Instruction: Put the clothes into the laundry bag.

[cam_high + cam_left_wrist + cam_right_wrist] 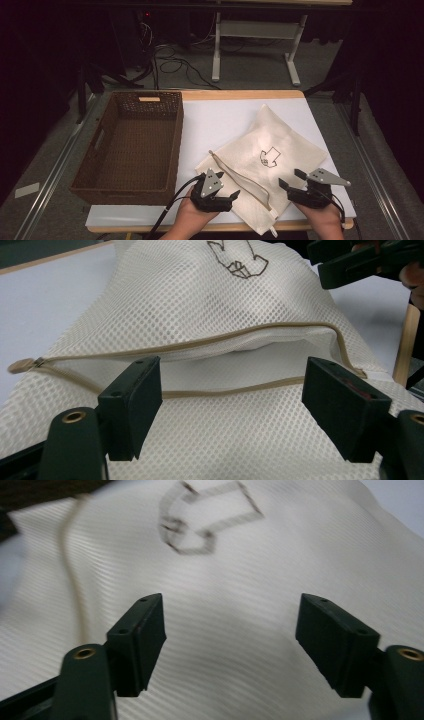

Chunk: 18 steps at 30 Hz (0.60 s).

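Mesh bag [262, 155] unzipped on table | left tool [227, 197] open | right tool [290, 180] open, empty

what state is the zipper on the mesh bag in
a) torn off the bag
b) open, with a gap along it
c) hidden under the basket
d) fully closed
b: in the left gripper view the zipper on the mesh bag gapes, its two tan edges apart with the inside showing between them.

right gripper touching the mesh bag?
Apart. In the right gripper view the right gripper has its jaws spread with nothing between them, above the mesh bag.
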{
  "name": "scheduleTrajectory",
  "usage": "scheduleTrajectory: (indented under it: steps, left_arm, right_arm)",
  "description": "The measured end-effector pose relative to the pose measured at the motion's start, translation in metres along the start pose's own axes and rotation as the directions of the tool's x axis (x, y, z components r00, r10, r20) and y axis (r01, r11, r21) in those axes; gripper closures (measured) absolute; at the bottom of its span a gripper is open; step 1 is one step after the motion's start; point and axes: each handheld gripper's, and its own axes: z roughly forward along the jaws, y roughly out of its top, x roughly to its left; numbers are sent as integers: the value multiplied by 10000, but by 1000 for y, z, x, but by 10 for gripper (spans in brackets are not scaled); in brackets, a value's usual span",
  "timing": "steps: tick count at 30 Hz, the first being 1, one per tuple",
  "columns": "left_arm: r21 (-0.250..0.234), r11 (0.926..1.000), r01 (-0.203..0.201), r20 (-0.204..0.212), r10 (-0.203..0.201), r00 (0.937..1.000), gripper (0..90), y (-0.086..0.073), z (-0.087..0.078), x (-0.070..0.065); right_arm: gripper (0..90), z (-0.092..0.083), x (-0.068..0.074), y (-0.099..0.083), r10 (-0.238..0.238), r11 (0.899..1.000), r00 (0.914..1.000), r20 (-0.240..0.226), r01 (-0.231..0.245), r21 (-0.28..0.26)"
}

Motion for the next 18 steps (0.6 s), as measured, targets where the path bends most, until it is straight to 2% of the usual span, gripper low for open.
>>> scheduleTrajectory:
  steps: [2, 3, 4, 8, 11, 14, 18]
  left_arm:
    - [-19, 10000, -40, 103, 40, 9999, 243, 2, 2, -1]
    - [-38, 10000, -78, 171, 78, 9998, 243, 3, 4, -1]
    - [-42, 9999, -96, 211, 97, 9997, 243, 4, 4, -2]
    - [-137, 9998, -151, 320, 155, 9994, 243, 7, 6, -3]
    - [-141, 9997, -190, 292, 194, 9994, 243, 6, 6, -5]
    - [-197, 9996, -182, 236, 187, 9995, 243, 7, 4, -4]
    - [-228, 9997, -112, 68, 114, 9999, 244, 7, 0, -2]
  right_arm:
    - [213, -2, -15, -11, 316, 9979, 9981, 526, -344, 549]
    - [167, -1, -24, -22, 588, 9923, 9947, 845, -675, 1042]
    - [167, -1, -24, -22, 588, 9923, 9947, 845, -675, 1042]
    - [151, 5, -32, -35, 1213, 9772, 9893, 814, -1334, 1650]
    - [174, 10, -29, -34, 1073, 9793, 9913, 758, -1186, 1643]
    - [194, 15, -21, -34, 855, 9836, 9960, 273, -888, 1569]
    - [351, 17, -10, -31, 405, 9873, 9991, 151, -423, 1532]
